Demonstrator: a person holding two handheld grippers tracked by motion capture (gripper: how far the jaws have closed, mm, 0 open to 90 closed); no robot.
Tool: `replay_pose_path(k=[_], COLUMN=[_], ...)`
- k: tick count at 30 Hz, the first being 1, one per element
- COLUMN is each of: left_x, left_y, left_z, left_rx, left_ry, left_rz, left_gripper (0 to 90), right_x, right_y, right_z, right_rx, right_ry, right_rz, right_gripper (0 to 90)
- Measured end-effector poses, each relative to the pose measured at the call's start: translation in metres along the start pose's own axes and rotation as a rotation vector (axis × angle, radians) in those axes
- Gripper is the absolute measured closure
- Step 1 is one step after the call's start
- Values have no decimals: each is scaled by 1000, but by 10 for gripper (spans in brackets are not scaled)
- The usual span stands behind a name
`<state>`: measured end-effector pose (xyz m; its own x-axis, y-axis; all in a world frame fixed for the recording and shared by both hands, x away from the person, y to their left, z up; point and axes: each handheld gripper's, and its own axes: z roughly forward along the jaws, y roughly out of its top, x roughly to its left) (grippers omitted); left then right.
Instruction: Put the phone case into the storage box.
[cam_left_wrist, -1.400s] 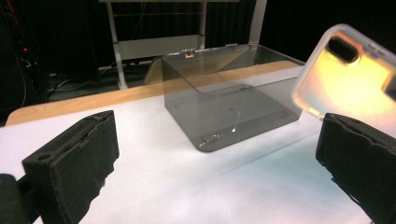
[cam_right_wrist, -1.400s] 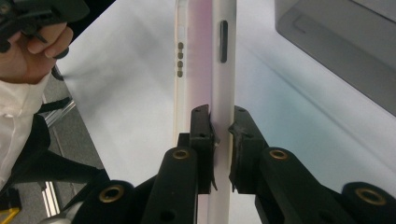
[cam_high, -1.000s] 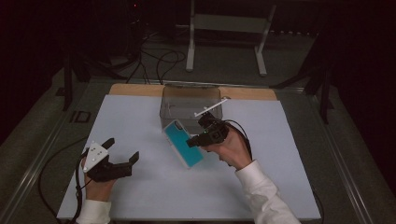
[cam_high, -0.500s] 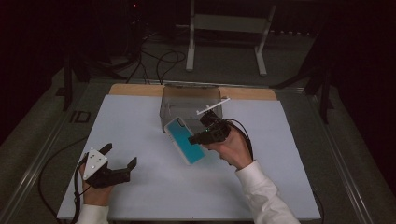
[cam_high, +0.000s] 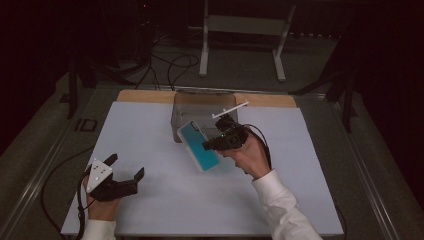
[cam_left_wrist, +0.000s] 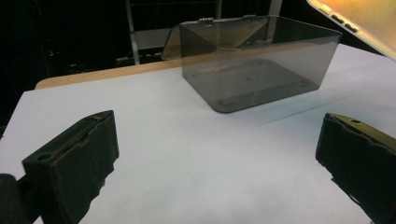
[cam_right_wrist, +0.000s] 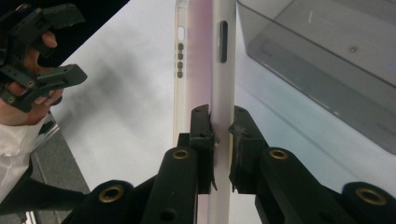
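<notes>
Just before the smoky clear box (cam_high: 200, 107), the right claw (cam_high: 211, 145) pinches a teal-screened phone (cam_high: 199, 145); the left claw (cam_high: 126, 167) gapes.

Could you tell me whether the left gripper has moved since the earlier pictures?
Yes. In the high view the left gripper has drifted toward the table's near edge, away from the clear box.

Dark room; white table (cam_high: 150, 130); floor cables (cam_high: 175, 62)
</notes>
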<state>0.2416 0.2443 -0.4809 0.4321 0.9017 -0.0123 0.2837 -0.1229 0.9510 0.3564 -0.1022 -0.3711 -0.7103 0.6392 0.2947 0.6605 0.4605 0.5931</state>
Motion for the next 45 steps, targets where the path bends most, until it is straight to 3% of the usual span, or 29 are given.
replay_pose_path(k=[45], left_x=[1], left_y=[0], left_z=[0], left_rx=[16], left_ry=[15], left_rz=[-8], left_gripper=[2], right_x=[-17], right_y=[31], right_z=[-15], right_rx=[-59], right_ry=[-101], right_rz=[57], right_gripper=[819])
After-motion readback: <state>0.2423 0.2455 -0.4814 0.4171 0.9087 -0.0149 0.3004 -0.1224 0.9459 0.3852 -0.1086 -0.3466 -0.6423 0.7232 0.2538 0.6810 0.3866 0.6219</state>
